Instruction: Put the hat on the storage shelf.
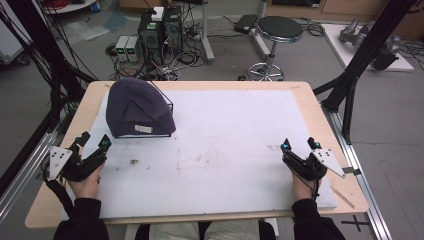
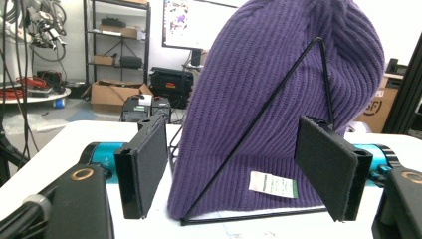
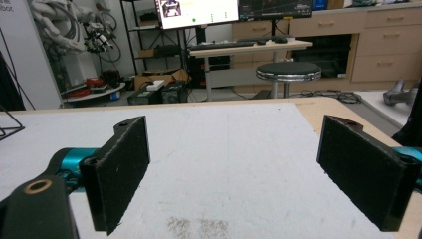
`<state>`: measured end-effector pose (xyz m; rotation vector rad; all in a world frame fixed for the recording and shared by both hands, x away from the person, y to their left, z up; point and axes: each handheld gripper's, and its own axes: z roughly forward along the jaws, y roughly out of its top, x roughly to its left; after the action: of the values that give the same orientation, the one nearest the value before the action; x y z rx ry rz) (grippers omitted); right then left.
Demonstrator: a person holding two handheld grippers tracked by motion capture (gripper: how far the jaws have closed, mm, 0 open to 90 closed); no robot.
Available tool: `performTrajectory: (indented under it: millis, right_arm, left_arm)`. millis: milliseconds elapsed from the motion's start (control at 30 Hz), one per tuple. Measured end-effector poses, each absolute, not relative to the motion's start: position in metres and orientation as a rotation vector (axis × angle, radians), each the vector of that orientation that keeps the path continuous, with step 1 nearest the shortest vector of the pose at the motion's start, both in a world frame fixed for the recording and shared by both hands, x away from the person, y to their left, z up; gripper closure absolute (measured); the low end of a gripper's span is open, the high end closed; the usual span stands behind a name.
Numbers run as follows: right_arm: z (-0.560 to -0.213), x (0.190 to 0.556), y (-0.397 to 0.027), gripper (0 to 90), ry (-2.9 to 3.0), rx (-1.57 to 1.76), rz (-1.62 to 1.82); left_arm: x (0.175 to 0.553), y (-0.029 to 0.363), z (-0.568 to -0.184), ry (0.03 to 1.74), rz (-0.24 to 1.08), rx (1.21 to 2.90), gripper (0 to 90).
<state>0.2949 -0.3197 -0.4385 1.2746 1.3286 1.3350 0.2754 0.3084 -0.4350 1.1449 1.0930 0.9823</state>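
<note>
A purple knit beanie (image 1: 137,106) is draped over a black wire stand (image 1: 167,105) at the back left of the white mat (image 1: 225,145). A small white label (image 2: 272,184) is sewn near its lower edge. My left gripper (image 1: 94,140) rests low at the mat's left edge, just in front of the beanie, open with nothing between its pads. In the left gripper view the beanie (image 2: 278,109) and the wire frame (image 2: 259,117) stand close ahead between the two pads. My right gripper (image 1: 301,144) sits low at the mat's right side, open and empty, facing bare mat (image 3: 224,149).
The wooden table (image 1: 320,120) shows around the mat. Behind it on the floor stand computer towers (image 1: 160,30), tangled cables and a black stool (image 1: 277,30). Black frame struts (image 1: 365,55) rise at the right and left. Faint stains mark the mat's middle (image 1: 200,160).
</note>
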Motion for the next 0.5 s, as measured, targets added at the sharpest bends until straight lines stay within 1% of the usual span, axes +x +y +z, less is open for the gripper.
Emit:
performTrajectory:
  millis: [500]
  right_arm:
    - [-0.4402,0.2949,-0.3221,12.5,1.341,1.280,1.343]
  left_arm:
    - [0.2756,0.3096,-0.4420,1.110,0.940,1.160,30.0]
